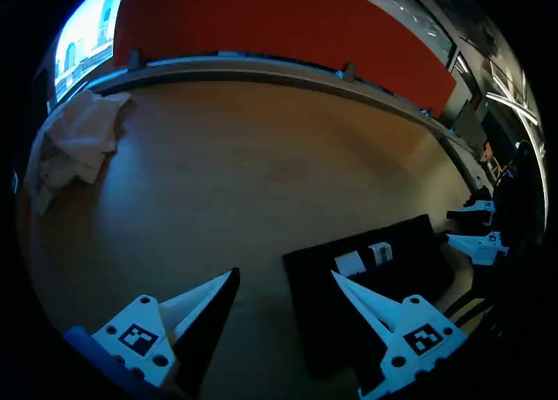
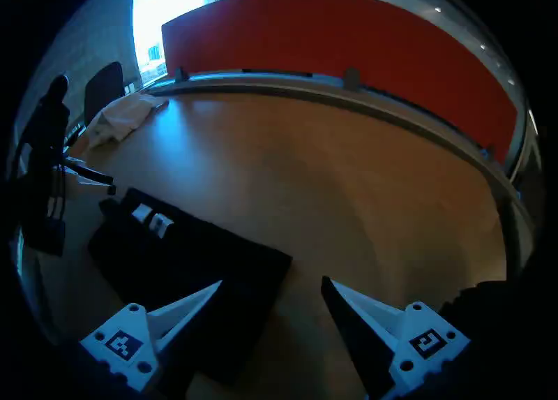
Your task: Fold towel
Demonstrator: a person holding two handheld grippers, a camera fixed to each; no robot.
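Observation:
A black towel (image 1: 370, 288) lies flat on the wooden table, with white tags (image 1: 363, 258) near its far edge. My left gripper (image 1: 284, 273) hovers open at the towel's left corner; its right finger is over the cloth and its left finger over bare wood. In the right gripper view the same towel (image 2: 185, 260) spreads to the left, its tags (image 2: 151, 219) at the far end. My right gripper (image 2: 272, 281) is open at the towel's near right corner, holding nothing. The right gripper (image 1: 480, 227) also appears far off, beyond the towel.
A crumpled white cloth (image 1: 77, 138) (image 2: 124, 115) sits at the table's far corner. An orange divider panel (image 1: 279, 23) (image 2: 335, 40) runs along the table's back edge. A dark chair (image 2: 103, 86) stands by the bright window. Bare wood (image 2: 335, 176) stretches between towel and divider.

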